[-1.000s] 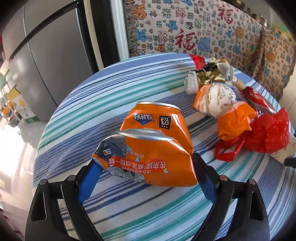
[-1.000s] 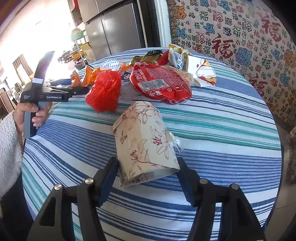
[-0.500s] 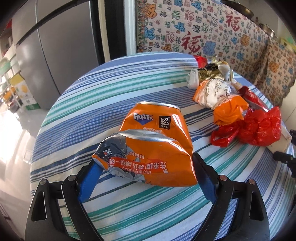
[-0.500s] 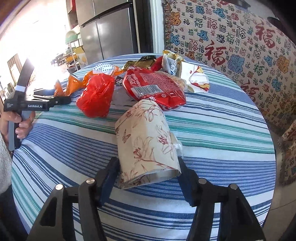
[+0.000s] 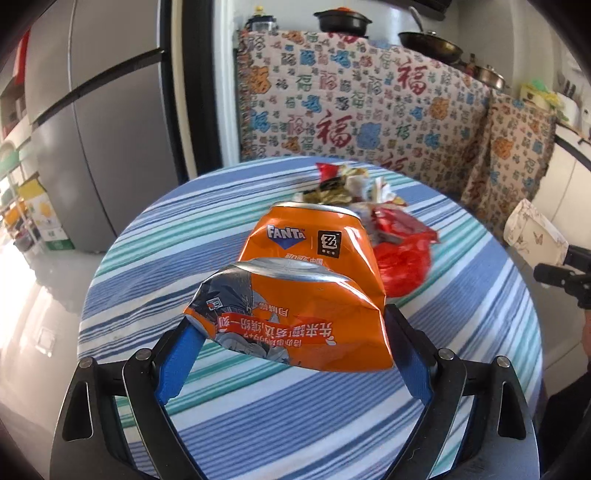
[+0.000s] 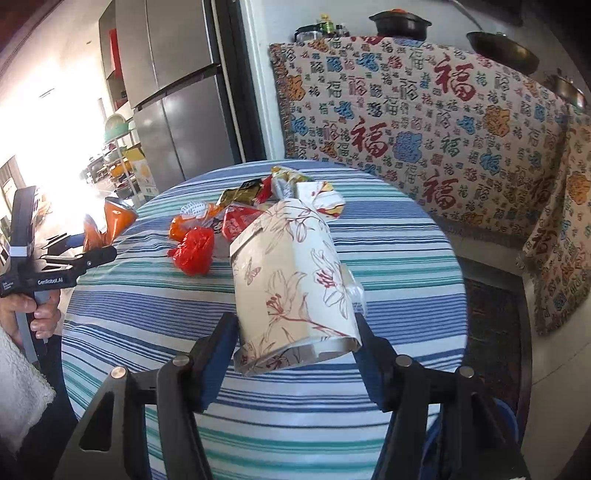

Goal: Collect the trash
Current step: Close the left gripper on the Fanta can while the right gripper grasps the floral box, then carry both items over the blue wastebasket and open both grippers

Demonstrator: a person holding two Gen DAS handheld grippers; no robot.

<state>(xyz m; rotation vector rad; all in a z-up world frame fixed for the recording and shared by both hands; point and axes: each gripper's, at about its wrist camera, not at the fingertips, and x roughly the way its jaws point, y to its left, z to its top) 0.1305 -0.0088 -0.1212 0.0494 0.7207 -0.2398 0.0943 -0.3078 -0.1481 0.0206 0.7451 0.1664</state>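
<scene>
My left gripper (image 5: 291, 354) is shut on a crushed orange Fanta can (image 5: 306, 291) and holds it above the striped round table (image 5: 147, 266). My right gripper (image 6: 295, 354) is shut on a flattened floral paper carton (image 6: 291, 280), also lifted over the table. The carton shows at the right edge of the left wrist view (image 5: 532, 230), and the can at the left of the right wrist view (image 6: 110, 225). A pile of trash stays on the table: a red plastic bag (image 6: 195, 251), a red wrapper (image 6: 236, 225), a gold wrapper (image 6: 240, 192) and white packets (image 6: 321, 195).
A grey refrigerator (image 6: 173, 92) stands behind the table at the left. A sofa with a patterned cover (image 6: 424, 122) runs along the back and right. Pots (image 5: 343, 20) sit on a ledge behind it. A blue bin rim (image 6: 506, 417) shows below the right gripper.
Both grippers have risen and pulled back from the table with their loads. The table and trash pile now look smaller and farther off.
</scene>
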